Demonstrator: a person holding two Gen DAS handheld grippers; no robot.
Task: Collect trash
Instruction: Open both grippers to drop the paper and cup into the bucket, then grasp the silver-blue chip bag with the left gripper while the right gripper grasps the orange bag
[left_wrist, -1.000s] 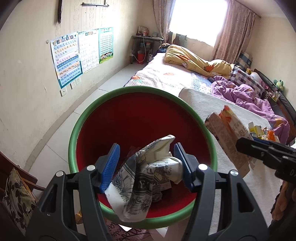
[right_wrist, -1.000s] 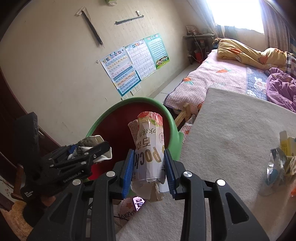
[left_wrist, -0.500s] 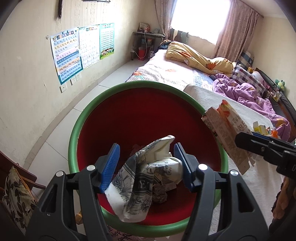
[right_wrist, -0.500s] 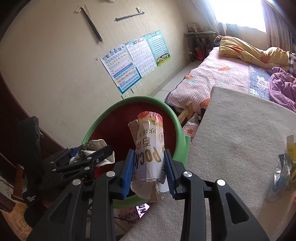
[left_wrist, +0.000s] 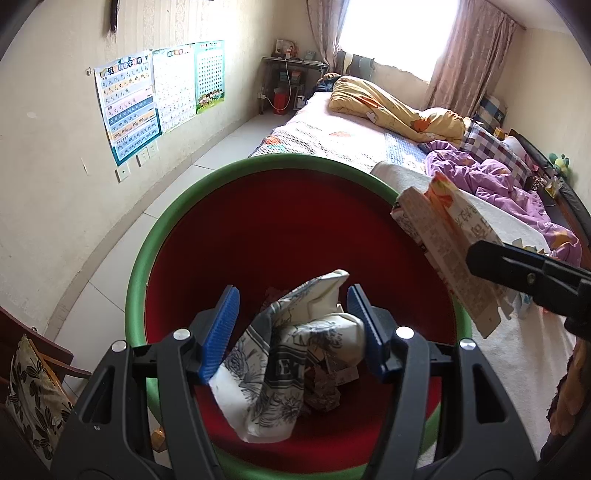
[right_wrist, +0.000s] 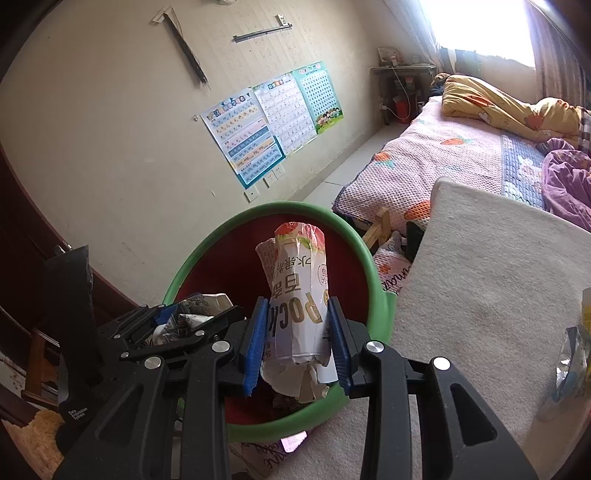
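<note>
A round bin with a green rim (left_wrist: 229, 173) (right_wrist: 364, 254) and red inside fills the middle of both views. My left gripper (left_wrist: 293, 325) hangs over its mouth, shut on a crumpled white wrapper with grey print (left_wrist: 291, 365), which droops below the blue pads. My right gripper (right_wrist: 297, 339) is shut on a flattened snack box (right_wrist: 299, 291) marked with an orange top, held over the bin's near rim. That box (left_wrist: 443, 243) and the right gripper's black arm show at the right of the left wrist view. Some scraps (left_wrist: 328, 384) lie on the bin's bottom.
A white padded table top (right_wrist: 491, 302) lies to the bin's right, with more wrappers (right_wrist: 572, 365) at its far right edge. Beyond stand a bed (left_wrist: 332, 136) with quilts, a wall with posters (left_wrist: 147, 96), and a wooden chair (left_wrist: 29, 362) at the left.
Both grippers have edged forward over the bin, which now looms a bit larger and more centred. Both grips are unchanged.
</note>
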